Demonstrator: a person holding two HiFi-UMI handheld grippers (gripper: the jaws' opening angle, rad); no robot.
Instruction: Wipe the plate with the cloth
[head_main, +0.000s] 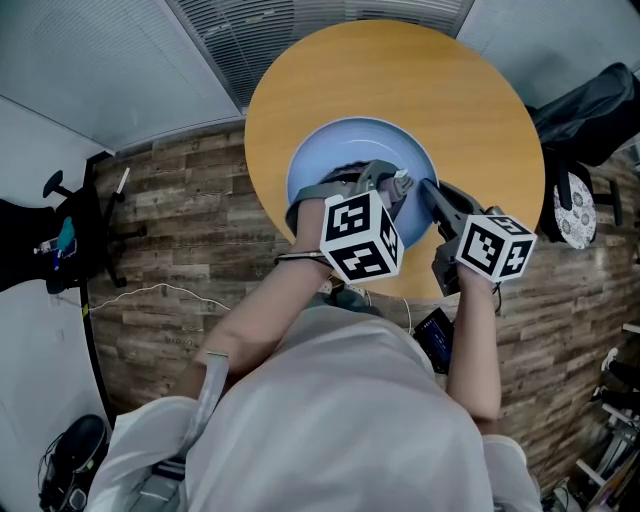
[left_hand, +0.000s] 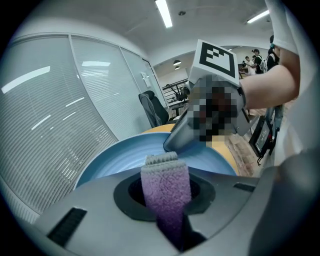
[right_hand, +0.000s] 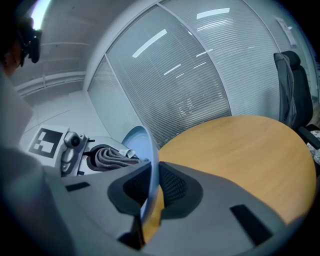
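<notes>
**Cloth on the plate's near-right, open face lying far and left**

The blue plate (head_main: 335, 150) sits on the near-left part of the round wooden table (head_main: 420, 70). The right gripper (right_hand: 151, 187) has its 2 jaws drawn almost together on the plate's right rim, which runs edge-on between the pads in the right gripper view. This pins the plate in place. Whether that rim is lifted off the table or lies flat, I cannot tell.

The left gripper (head_main: 388, 185) is clamped on a folded purple-grey cloth (left_hand: 165, 187). A short tongue of it sticks out past the jaw tips and points down at the plate's face. From the head view the cloth looks to be at or on the near-right part of the plate. Contact itself is hidden by the gripper body.

The relation that matters is that the 2 grippers are close beside each other at the plate's right side, with the right one just right of the cloth. Almost all of the bare blue face spreads away from the cloth toward the far and left. The left hand is the 1 placed to wipe, and its free stroke probably runs far-left across the plate. A stroke to the right would soon meet the holding gripper.
</notes>
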